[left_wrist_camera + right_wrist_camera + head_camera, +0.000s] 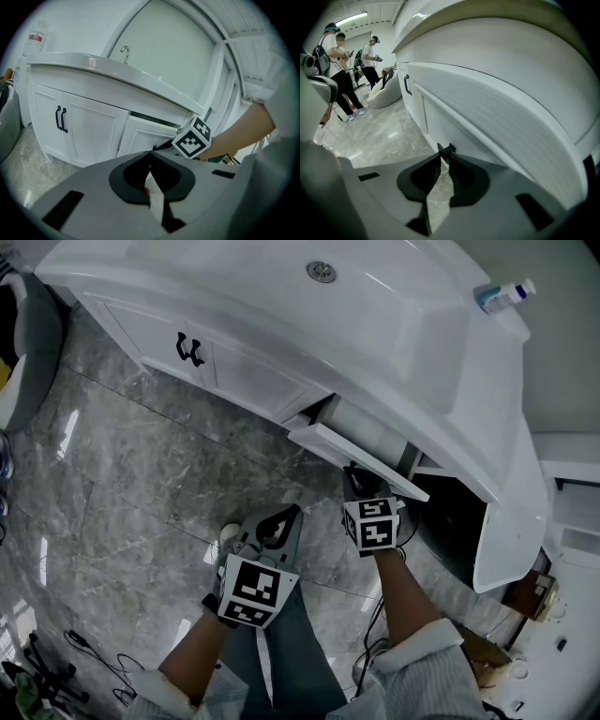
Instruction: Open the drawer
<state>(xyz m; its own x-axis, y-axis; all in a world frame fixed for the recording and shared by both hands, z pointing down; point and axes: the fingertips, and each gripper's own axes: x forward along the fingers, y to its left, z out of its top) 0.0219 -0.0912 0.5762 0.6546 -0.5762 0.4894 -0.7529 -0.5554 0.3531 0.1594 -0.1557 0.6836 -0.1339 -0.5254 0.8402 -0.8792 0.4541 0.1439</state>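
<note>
We look steeply down on a white vanity cabinet standing on a grey marble floor. A sink drain shows in its top, and a small bottle lies near the far edge. The drawer is under the countertop, to the right of the cabinet doors with black door pulls. Its white front sticks out from the cabinet face, partly open.

Our right gripper reaches up to the drawer front. In the right gripper view the right gripper has its jaws drawn together, their tips pinching a small dark handle just under the drawer front.

Our left gripper hangs over the floor, just left of the right one and clear of the cabinet. In the left gripper view the left gripper has its jaws together at the tips with nothing between them. Beyond it we see the cabinet doors and a tap above them.

Several people stand far off across the room.
</note>
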